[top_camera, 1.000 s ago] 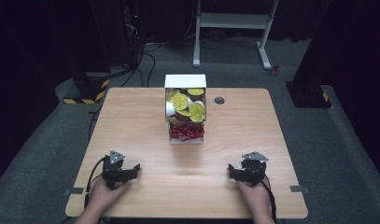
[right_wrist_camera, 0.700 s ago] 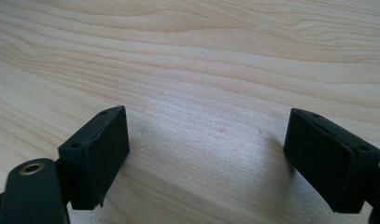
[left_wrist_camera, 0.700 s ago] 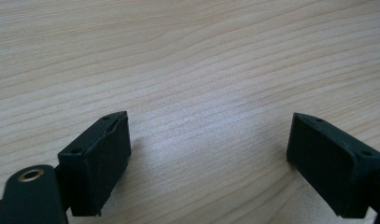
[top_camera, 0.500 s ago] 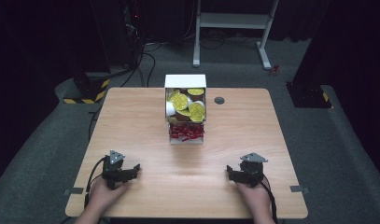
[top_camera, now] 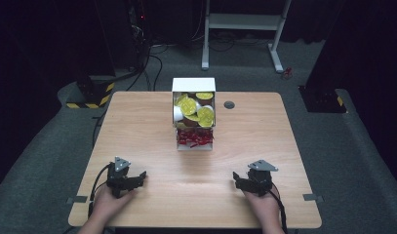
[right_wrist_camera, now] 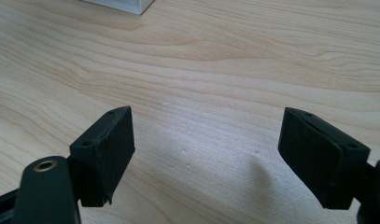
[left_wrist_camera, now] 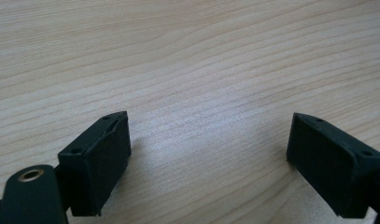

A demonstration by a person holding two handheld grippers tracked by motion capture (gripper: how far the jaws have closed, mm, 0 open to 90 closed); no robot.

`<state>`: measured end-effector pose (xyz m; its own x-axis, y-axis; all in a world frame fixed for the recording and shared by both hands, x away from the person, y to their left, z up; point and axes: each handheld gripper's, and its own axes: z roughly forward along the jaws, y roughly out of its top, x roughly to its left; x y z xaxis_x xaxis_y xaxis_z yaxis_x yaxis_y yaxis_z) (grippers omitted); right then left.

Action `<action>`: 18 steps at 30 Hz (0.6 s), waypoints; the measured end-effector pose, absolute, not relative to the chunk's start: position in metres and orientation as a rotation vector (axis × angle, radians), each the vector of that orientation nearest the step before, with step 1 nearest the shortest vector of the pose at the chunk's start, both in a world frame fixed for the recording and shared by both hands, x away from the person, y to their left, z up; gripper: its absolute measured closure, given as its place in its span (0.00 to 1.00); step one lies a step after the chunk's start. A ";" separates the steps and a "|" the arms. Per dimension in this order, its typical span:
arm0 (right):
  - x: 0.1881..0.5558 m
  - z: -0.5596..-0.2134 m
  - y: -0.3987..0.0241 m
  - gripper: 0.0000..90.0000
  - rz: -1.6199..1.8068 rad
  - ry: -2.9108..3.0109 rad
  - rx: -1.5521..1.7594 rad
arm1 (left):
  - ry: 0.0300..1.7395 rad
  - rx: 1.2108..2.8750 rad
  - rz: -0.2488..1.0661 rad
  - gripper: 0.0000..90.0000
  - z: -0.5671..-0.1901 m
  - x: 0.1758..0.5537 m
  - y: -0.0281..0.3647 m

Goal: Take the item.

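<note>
Nothing has really started yet, as far as I can judge from here. The white box (top_camera: 193,117) sits upright toward the far middle of the tabletop (top_camera: 137,122), its open front facing the person, stuffed with yellow-topped round pods (top_camera: 191,105) in the upper part and a heap of small red wrapped pieces (top_camera: 193,138) in the tray at its foot. None of those contents lies out on the wood; everything is in the box, so whatever is to be taken out or sorted remains to be done. The left tongs (top_camera: 140,176) rest at the near edge, well on the person's side of the box and off to its left, jaws spread wide with bare wood grain between them in the left gripper view (left_wrist_camera: 208,149). The right tongs (top_camera: 236,176) sit likewise near the front edge, well apart from the box and to its right; their jaws have just been closing a little, yet they stand wide apart with nothing between them but tabletop in the right gripper view (right_wrist_camera: 206,149), where a white corner of the box (right_wrist_camera: 127,4) peeks in at the top. A small dark round grommet (top_camera: 229,105) lies just right of the box. I'd say the whole job lies ahead: a reach forward to the box, then the first pick.
</note>
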<state>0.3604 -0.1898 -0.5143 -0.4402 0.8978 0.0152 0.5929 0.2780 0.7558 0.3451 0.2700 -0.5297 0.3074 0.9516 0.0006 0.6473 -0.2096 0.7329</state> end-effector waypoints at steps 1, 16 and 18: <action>0.360 -0.514 -0.189 0.21 0.989 2.139 1.331 | 1.416 1.945 0.617 0.16 -0.530 0.345 0.270; 0.358 -0.512 -0.181 0.27 1.031 2.136 1.308 | 1.414 1.947 0.620 0.16 -0.530 0.345 0.270; 0.358 -0.511 -0.180 0.28 1.040 2.138 1.295 | 1.415 1.946 0.619 0.16 -0.530 0.345 0.270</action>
